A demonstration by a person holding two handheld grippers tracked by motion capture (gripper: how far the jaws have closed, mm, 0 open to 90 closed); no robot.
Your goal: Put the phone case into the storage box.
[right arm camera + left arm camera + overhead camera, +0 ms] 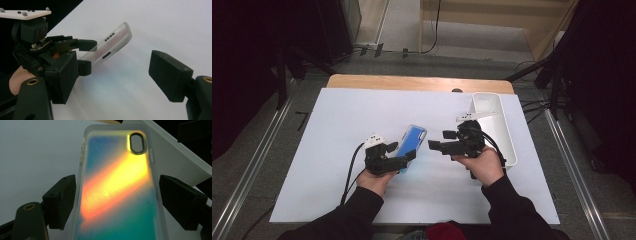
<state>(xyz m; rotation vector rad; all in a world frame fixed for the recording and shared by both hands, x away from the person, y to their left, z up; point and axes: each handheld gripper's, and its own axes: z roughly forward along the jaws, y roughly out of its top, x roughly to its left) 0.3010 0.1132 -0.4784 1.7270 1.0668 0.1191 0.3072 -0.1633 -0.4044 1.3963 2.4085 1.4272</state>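
Left gripper (404,159) clamps a phone case (413,142) by its long edges, one jaw on each side; in the left gripper view the case (117,192) runs straight out between the jaws, iridescent blue-yellow-orange back facing the camera, camera cutout at the far end. In the right gripper view the case (110,48) is tilted, far end lifted off the white table (337,150). Right gripper (434,146) sits just right of the case, pointed at it, jaws apart with nothing between them. White bin (502,130) lies behind the right gripper, at the table's right edge.
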